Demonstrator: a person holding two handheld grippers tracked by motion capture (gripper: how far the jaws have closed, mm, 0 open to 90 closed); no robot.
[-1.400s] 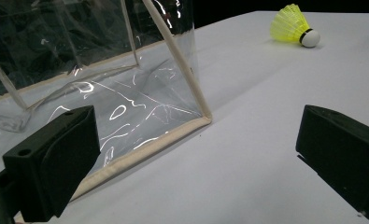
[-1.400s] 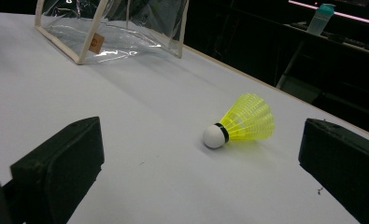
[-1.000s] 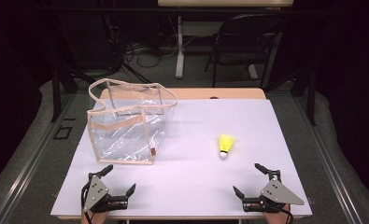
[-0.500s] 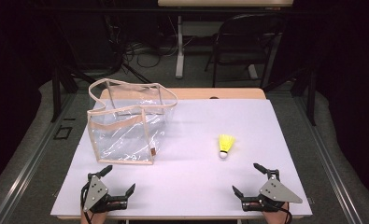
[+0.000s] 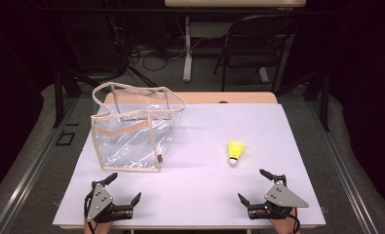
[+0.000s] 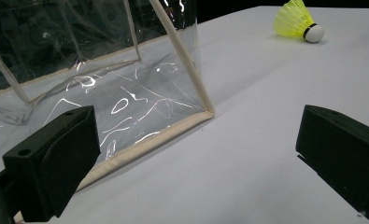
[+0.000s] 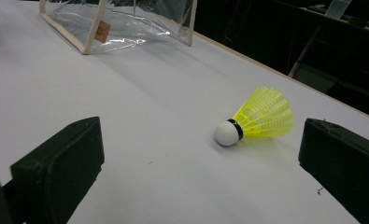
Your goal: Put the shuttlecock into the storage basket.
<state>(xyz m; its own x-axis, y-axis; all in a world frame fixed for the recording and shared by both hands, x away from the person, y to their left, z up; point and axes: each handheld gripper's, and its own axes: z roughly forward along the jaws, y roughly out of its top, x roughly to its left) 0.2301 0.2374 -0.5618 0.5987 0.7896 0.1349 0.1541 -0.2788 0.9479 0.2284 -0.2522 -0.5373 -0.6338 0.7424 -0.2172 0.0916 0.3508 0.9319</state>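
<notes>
Room is dark, light falls mostly on the worktop (image 5: 278, 126): white sheet over a wooden top, wood edge showing along the far side. Floor (image 5: 204, 85) is grey, carpet-like. Metal rails (image 5: 29, 165) run along the floor on both sides of the worktop. Behind it: a dark chair (image 5: 251, 44), the white leg of another table (image 5: 187, 48), its pale top at the upper frame edge. Loose cables (image 5: 141, 51) lie on the floor back left. Black stand legs (image 5: 58, 92) at left and right. Walls lost in shadow.

Lab, floor cables (image 5: 146, 51), rail frame (image 5: 29, 161)
</notes>
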